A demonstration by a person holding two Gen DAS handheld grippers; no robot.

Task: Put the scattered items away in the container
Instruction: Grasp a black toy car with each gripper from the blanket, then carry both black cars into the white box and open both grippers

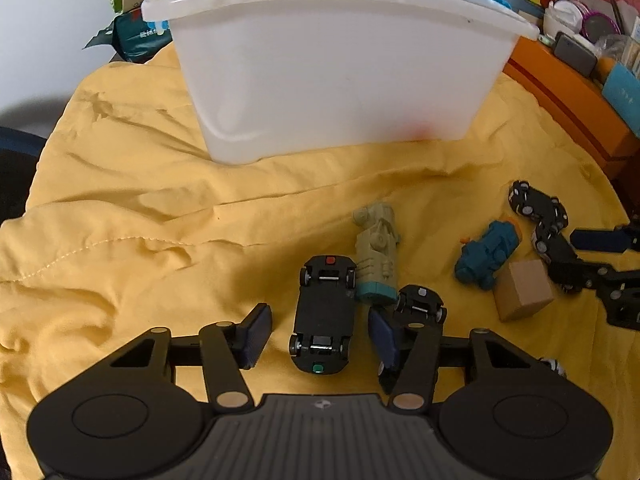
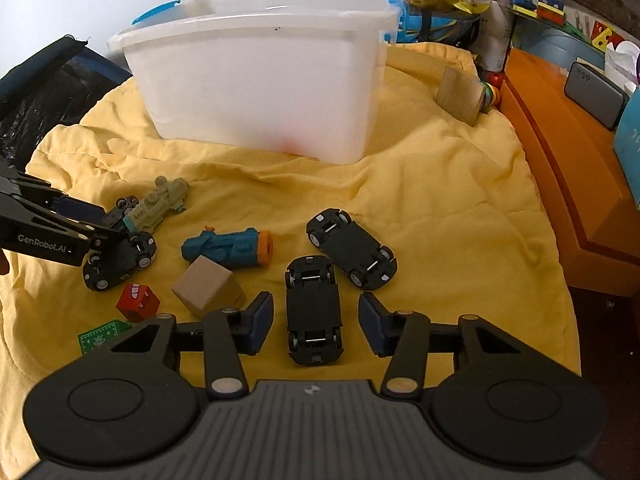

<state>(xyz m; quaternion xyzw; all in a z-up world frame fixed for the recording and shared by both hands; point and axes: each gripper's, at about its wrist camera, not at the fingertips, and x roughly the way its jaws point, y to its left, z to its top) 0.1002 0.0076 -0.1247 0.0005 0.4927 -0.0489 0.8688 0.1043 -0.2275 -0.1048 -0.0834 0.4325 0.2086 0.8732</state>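
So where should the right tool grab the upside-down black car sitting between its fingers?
Grab the black car across its narrow middle, between the wheels, coming down from above. It lies wheels-up, lengthwise between the right tool's pads, so its long flat sides face them. Probably steer clear of the wheels, which could roll.

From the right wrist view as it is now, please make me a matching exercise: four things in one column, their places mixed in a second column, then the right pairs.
Things
1. white container
2. wooden cube
3. red cube
4. nearest black car

Places
A. between the open fingers of the right hand-held gripper
B. at the far side of the yellow cloth
C. beside the green card
D. just in front of the teal toy

Pairs: 1-B; 2-D; 3-C; 4-A
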